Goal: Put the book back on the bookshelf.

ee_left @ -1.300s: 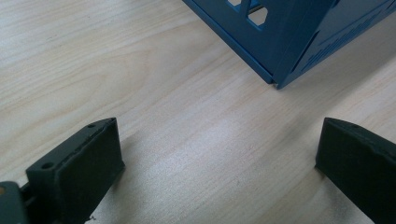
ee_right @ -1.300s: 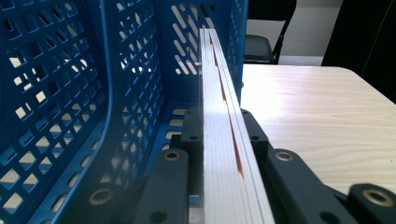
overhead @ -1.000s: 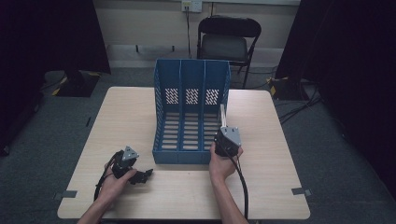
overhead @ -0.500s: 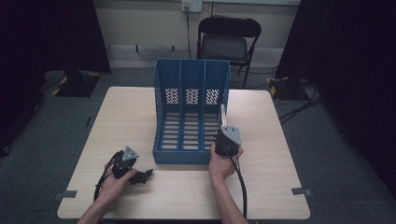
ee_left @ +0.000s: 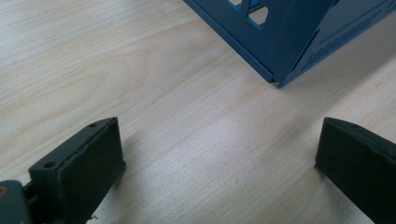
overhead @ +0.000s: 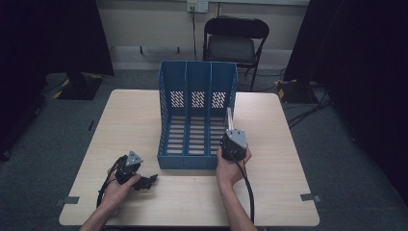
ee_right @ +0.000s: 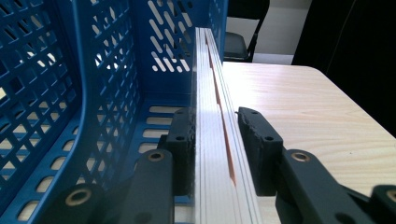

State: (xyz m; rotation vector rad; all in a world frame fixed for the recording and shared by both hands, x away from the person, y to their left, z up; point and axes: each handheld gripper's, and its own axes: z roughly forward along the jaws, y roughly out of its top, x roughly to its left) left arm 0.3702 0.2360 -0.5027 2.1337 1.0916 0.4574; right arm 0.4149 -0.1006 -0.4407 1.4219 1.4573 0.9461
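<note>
A blue three-slot file rack [overhead: 197,86] stands in the middle of the table. My right gripper [overhead: 230,129] is at the rack's front right corner, shut on a thin white stack of sheets [overhead: 229,118] held on edge. In the right gripper view the stack [ee_right: 208,70] runs straight ahead between the jaws of my right gripper [ee_right: 215,126], along the right side of the rack [ee_right: 107,70]; whether it is inside the right slot I cannot tell. My left gripper [overhead: 146,182] rests on the table near the rack's front left corner, jaws wide apart. In the left gripper view, my left gripper [ee_left: 219,135] holds nothing.
The pale wooden table [overhead: 134,120] has bare room left and right of the rack. The rack's front corner [ee_left: 299,37] lies just ahead of the left gripper. A black folding chair [overhead: 233,43] stands behind the table's far edge.
</note>
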